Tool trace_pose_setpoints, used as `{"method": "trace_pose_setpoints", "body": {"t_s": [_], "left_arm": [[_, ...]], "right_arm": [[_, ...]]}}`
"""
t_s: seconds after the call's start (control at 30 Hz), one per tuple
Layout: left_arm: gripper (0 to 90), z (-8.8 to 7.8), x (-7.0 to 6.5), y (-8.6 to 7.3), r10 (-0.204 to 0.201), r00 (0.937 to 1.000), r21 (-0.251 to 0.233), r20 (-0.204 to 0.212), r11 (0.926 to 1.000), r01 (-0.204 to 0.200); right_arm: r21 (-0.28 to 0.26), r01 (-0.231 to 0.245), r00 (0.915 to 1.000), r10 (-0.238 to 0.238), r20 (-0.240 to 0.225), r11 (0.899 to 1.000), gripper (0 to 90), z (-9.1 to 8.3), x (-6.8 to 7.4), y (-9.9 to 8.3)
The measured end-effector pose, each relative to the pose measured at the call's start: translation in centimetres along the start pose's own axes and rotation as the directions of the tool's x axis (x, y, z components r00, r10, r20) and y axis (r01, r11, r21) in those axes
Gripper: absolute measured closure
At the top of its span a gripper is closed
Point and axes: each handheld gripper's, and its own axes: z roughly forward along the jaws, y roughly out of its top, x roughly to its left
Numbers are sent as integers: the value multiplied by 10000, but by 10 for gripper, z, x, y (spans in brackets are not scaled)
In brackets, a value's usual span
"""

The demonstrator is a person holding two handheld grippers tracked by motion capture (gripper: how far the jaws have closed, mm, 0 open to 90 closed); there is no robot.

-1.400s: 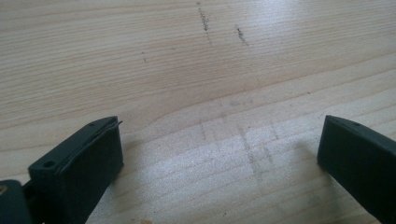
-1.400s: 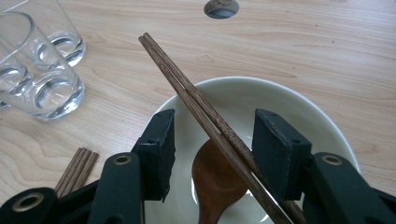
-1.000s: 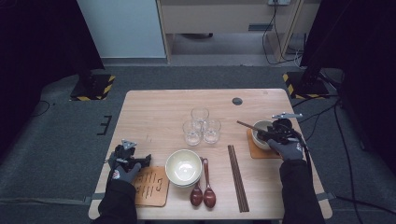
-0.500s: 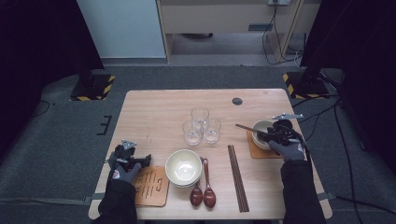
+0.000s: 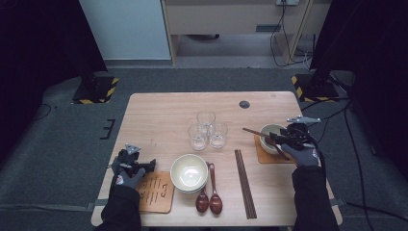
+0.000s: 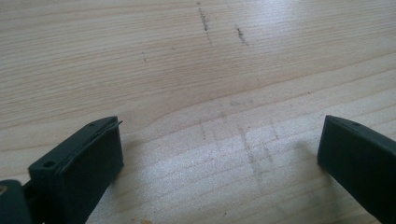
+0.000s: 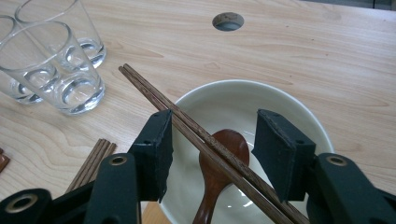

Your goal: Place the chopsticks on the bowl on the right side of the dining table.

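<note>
I'm laying the chopsticks point(image 7: 205, 144) across the bowl point(image 7: 299, 121); my right gripper point(image 7: 212, 144) has its jaws half-open, grip released. Next, back out cleanly. Left gripper point(image 6: 219, 154): wide, empty.

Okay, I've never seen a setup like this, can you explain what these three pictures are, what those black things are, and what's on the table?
A person in gloves holds a black two-jaw gripper in each hand. One picture looks down from above; the other two come from cameras riding on the grippers.

On the light wooden table stand three clear drinking glasses, a cream bowl beside two dark wooden spoons, and a flat pair of brown chopsticks.

The left gripper is open over bare wood. The right gripper hangs over a second white bowl containing a brown spoon, its jaws apart around another chopstick pair.
</note>
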Motion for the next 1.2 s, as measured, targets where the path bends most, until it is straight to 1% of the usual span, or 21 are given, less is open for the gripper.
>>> {"method": "trace_pose_setpoints", "body": {"t_s": [0.1,0.27,0.37,0.5,0.57,0.6,0.67,0.93,1.2], "left_arm": [[0,0,0,0,2,10000,3,1,10000,-2],[0,0,0,0,1,10000,2,1,10000,-1],[0,0,0,0,1,10000,2,1,10000,-1],[0,0,0,0,-2,10000,1,1,10000,2],[0,0,0,0,3,10000,2,1,10000,-3],[0,0,0,0,0,10000,1,1,10000,0],[0,0,0,0,2,10000,2,1,10000,-2],[0,0,0,0,-2,10000,-2,-1,10000,2],[0,0,0,0,2,10000,2,0,10000,-2]], "right_arm": [[-160,15,10000,-13,93,9999,489,-6,0,-1],[-380,16,9998,-8,219,9993,547,-17,0,-5],[-386,-92,9995,104,305,9992,571,-21,-2,-9],[-318,-79,9986,95,520,9995,611,-26,-4,-14],[-404,-155,9974,183,691,9991,634,-30,-6,-17],[-405,-282,9969,311,716,9988,642,-31,-8,-19],[-457,-377,9959,413,800,9982,653,-35,-11,-22],[-257,-650,9923,673,1036,9976,673,-45,-16,-37],[14,-951,9868,941,1316,9955,692,-49,-21,-44]]}}
